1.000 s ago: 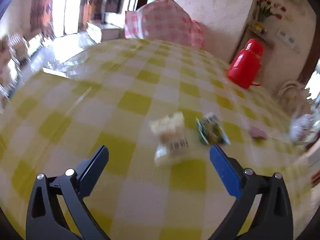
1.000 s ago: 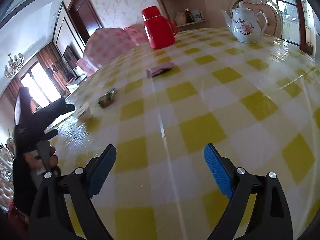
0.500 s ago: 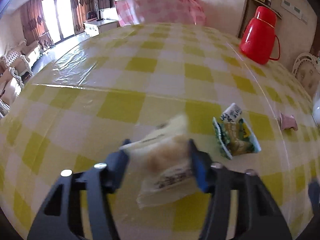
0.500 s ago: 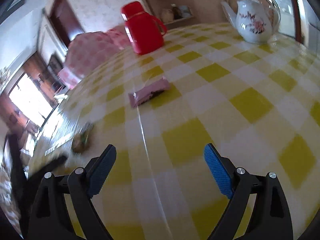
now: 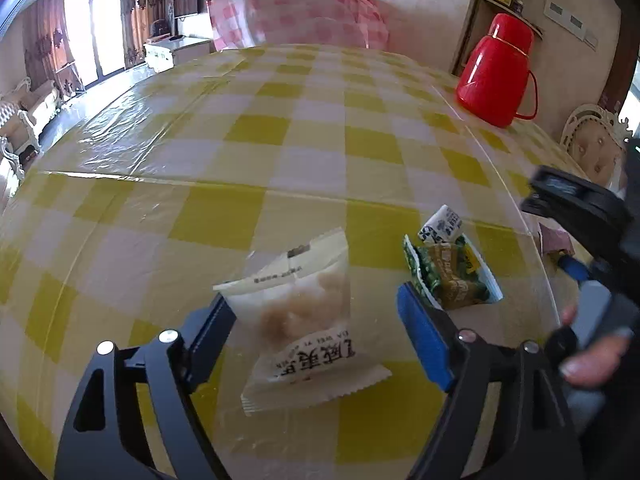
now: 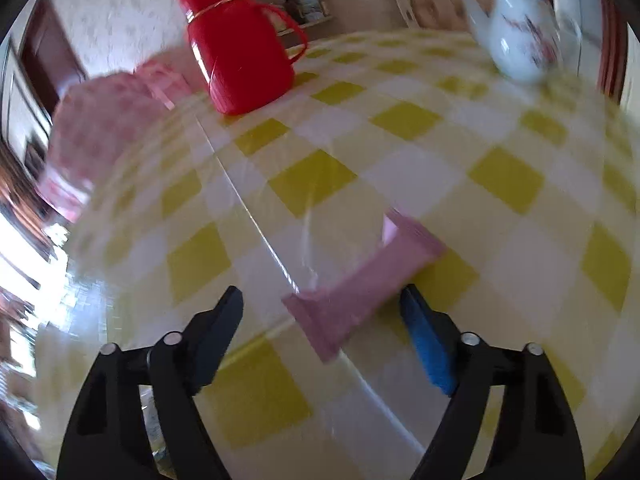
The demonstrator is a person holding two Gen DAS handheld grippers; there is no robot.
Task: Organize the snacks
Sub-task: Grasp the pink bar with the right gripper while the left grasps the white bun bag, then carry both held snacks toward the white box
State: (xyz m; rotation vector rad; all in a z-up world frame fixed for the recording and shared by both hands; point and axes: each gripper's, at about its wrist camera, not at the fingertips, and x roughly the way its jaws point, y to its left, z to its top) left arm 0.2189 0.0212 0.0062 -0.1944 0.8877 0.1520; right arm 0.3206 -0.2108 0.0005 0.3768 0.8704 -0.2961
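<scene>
A white snack packet (image 5: 304,312) lies flat on the yellow checked tablecloth (image 5: 280,128), between the jaws of my left gripper (image 5: 314,300). Those jaws are opening; the left pad touches the packet's edge and the right pad stands clear. To its right lies a green snack packet (image 5: 452,276). In the right wrist view a pink snack packet (image 6: 360,280) lies slantwise between the jaws of my right gripper (image 6: 320,294), which are closing with gaps still showing. Its fingers (image 5: 576,196) appear at the left view's right edge, above the pink packet (image 5: 554,240).
A red thermos jug (image 5: 496,72) (image 6: 236,52) stands toward the far side of the table. A white flowered teapot (image 6: 520,36) stands at the far right. A pink checked chair cover (image 5: 296,8) rises behind the table. A person's hand (image 5: 592,364) grips the right tool.
My left gripper closed on the white packet, then opened again, leaving it on the cloth. My right gripper swept across the table to the pink packet and its jaws have narrowed.
</scene>
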